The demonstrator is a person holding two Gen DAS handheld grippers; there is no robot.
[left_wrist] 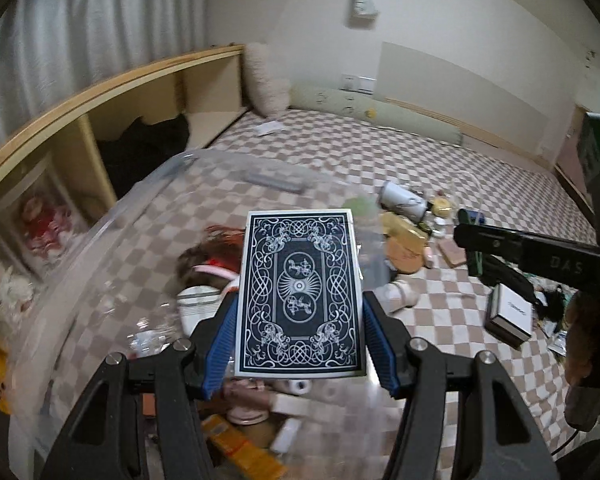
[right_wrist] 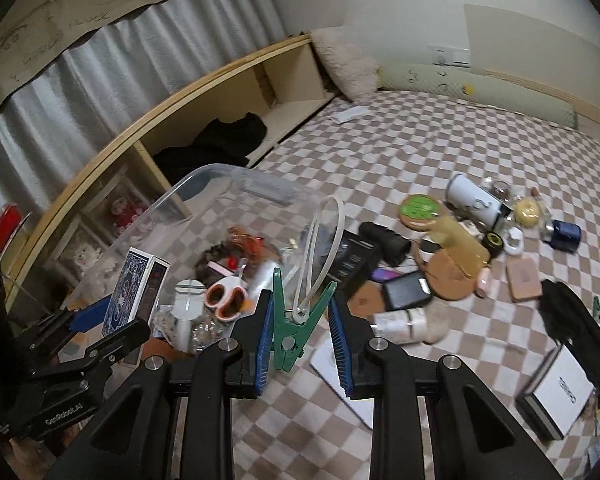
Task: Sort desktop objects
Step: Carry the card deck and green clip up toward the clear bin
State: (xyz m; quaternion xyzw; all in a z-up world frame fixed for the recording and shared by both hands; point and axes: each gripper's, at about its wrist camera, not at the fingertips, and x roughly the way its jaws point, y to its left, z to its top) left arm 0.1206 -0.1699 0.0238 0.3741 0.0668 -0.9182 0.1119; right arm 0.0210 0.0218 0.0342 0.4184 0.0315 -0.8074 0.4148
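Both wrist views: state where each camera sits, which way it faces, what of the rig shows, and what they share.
Left wrist: sits behind the left gripper, looking down over the checkered bed; its jaws clamp a card box, with the right gripper at the right edge.
Right wrist: sits behind the right gripper, facing likewise; its jaws hold a green clip, with the left gripper lower left.
Shared: clear bin, white box.

Soft, dim indoor light is falling evenly, casting faint shadows. Fisheye bending is curving the edges into dark corners. Motion blur is smearing the bin [left_wrist: 112, 216] and bed [left_wrist: 440, 168].
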